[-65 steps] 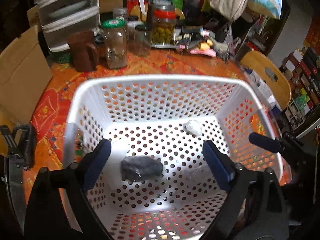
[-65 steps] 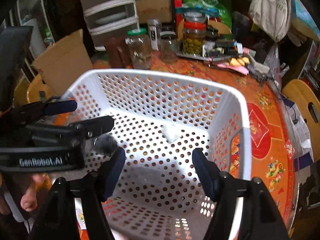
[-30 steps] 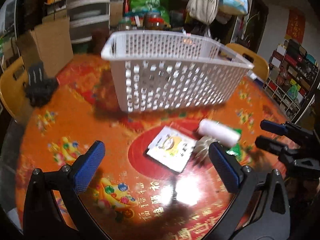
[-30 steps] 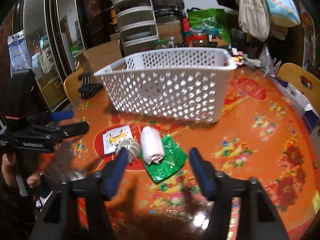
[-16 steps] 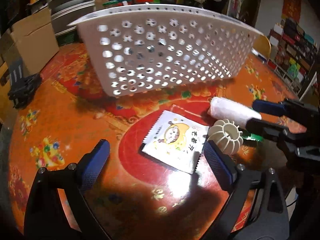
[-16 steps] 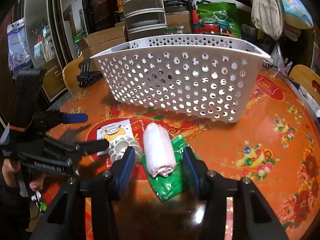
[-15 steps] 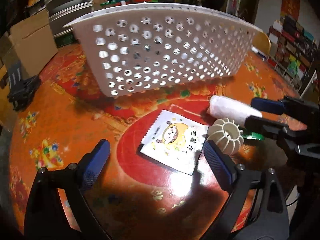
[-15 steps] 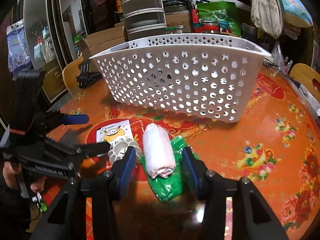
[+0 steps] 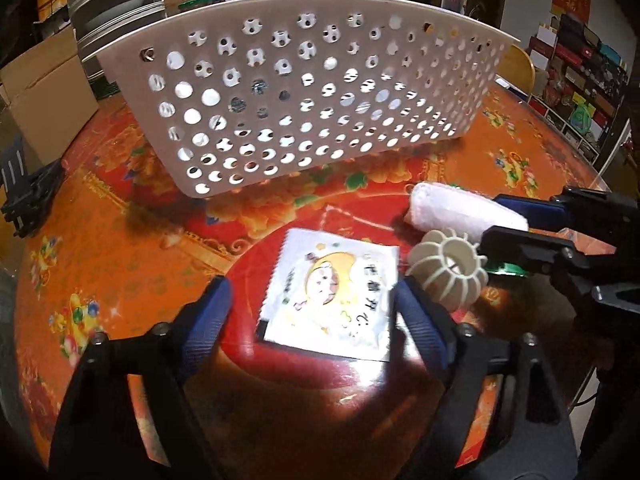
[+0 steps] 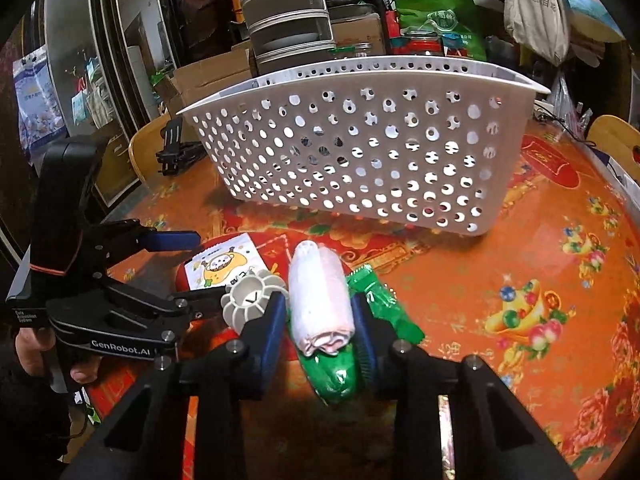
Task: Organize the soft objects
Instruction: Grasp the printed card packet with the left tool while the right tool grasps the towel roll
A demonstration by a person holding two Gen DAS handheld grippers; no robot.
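The right gripper (image 10: 319,316) has its jaws drawn in against both sides of the rolled white towel (image 10: 320,300) at the lower middle of the right wrist view. The pads touch the roll, though I cannot tell how firmly they press. The roll lies lengthwise between them, which looks like the easiest way to pinch something that squashes.

Under the towel sits a green packet (image 10: 352,344), its crinkled end poking out toward the right. It could lift with the roll if the jaws catch it.

The left gripper (image 9: 312,312) has its jaws wide apart, straddling the flat white sachet (image 9: 330,300) with a cartoon face on it in the centre of the left wrist view. The spread suits so broad and thin a thing.

Just right of the sachet stands a ribbed white plastic wheel (image 9: 448,276), hard by the look of it.

Beyond, in the upper half of both views, the white perforated basket (image 9: 304,92) waits on the red patterned worktop (image 10: 520,264), likely the place for the soft things.
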